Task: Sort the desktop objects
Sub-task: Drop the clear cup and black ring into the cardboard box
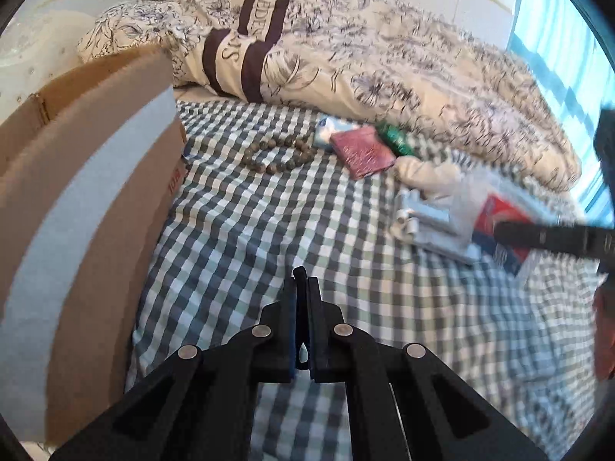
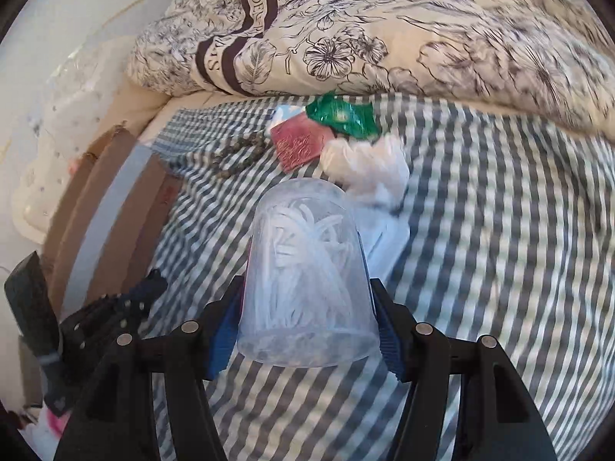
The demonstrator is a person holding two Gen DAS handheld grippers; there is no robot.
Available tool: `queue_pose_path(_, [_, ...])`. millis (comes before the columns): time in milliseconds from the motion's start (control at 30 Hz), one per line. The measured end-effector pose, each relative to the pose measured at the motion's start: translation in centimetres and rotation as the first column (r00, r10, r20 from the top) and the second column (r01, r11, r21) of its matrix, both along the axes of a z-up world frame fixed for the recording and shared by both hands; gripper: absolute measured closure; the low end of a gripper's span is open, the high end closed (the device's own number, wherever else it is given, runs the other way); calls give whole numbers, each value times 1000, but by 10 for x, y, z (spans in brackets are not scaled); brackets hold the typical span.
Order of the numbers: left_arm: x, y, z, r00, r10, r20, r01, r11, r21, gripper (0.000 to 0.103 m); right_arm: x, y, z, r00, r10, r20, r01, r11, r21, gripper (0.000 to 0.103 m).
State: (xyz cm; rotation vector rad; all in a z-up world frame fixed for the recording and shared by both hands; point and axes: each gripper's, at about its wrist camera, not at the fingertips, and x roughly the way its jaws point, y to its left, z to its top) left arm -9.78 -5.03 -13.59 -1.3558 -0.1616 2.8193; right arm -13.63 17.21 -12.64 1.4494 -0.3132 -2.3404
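A floral duvet [image 1: 384, 57] lies bunched on the checked sheet [image 1: 250, 238].

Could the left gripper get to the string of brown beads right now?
Probably yes. The left gripper is empty with its jaws shut, and only bare checked sheet lies between it and the bead string. The cardboard box stands off to the side. The jaws would have to open first.

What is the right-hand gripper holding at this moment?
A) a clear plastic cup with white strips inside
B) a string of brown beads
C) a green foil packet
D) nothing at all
A: in the right wrist view the right gripper has its two fingers pressed against the sides of the clear plastic cup, which has white strips inside, while the brown beads and the green foil packet lie farther off on the checked bedsheet.
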Motion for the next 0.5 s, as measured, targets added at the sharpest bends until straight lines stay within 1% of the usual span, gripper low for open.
queue_pose_path(133, [11,1,24,1000,-16,-24,16,1000,10,100,22,7,15,1000,-22,-4,22,1000,-4,41])
queue_pose_path(267, [23,-2,57,997,-14,-78,14,1000,-4,100,40,4,39,999,-29,-23,28,999,-35,41])
queue_pose_path(367, [29,-10,81,994,8,-107,-10,1000,-18,100,51,-6,62,999,-25,-37,23,997,-70,41])
queue_pose_path(500, [38,-32,113,990,32,-137,-33,999,-7,100,64,-32,97,996,-8,-84,4,999,-45,41])
